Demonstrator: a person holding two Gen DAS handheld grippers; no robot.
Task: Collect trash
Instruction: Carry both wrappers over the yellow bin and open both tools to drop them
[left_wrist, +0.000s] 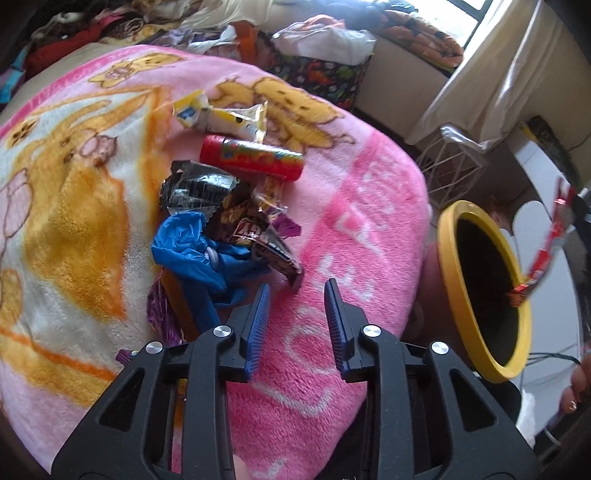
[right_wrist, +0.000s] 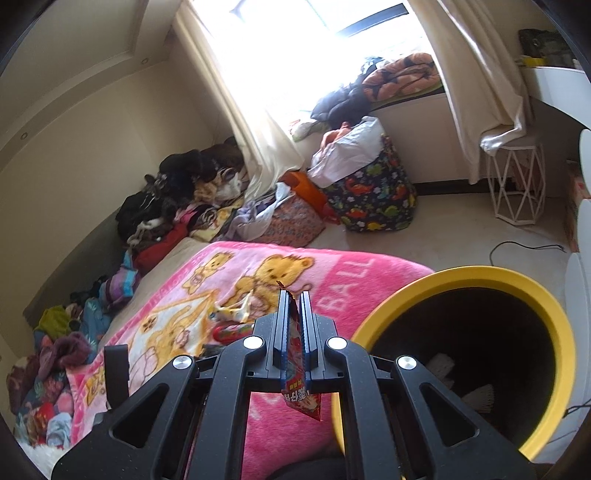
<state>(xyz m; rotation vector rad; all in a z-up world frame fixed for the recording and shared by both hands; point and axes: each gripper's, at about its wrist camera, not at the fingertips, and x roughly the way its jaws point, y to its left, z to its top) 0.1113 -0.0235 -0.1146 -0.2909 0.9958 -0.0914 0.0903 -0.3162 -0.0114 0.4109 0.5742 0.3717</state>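
Note:
A heap of trash lies on the pink bear blanket (left_wrist: 351, 206): a red tube (left_wrist: 251, 157), a yellow-white wrapper (left_wrist: 221, 118), a black wrapper (left_wrist: 195, 188), a brown wrapper (left_wrist: 258, 236) and a crumpled blue bag (left_wrist: 192, 251). My left gripper (left_wrist: 297, 286) hangs open just right of the brown wrapper's corner, with nothing between its fingers. To the right stands a yellow-rimmed bin (left_wrist: 448, 258) with a dark inside. My right gripper (right_wrist: 293, 293) is shut on a red snack wrapper (right_wrist: 301, 398), left of the bin's rim (right_wrist: 480, 275). That red wrapper (left_wrist: 546, 240) also shows over the bin.
A dinosaur-print basket (right_wrist: 373, 199) and a white wire stool (right_wrist: 515, 184) stand on the floor below the window. Piled clothes (right_wrist: 166, 206) line the wall behind the bed. A black cable (right_wrist: 524, 245) lies on the floor. A person's finger (left_wrist: 576, 387) shows at the right edge.

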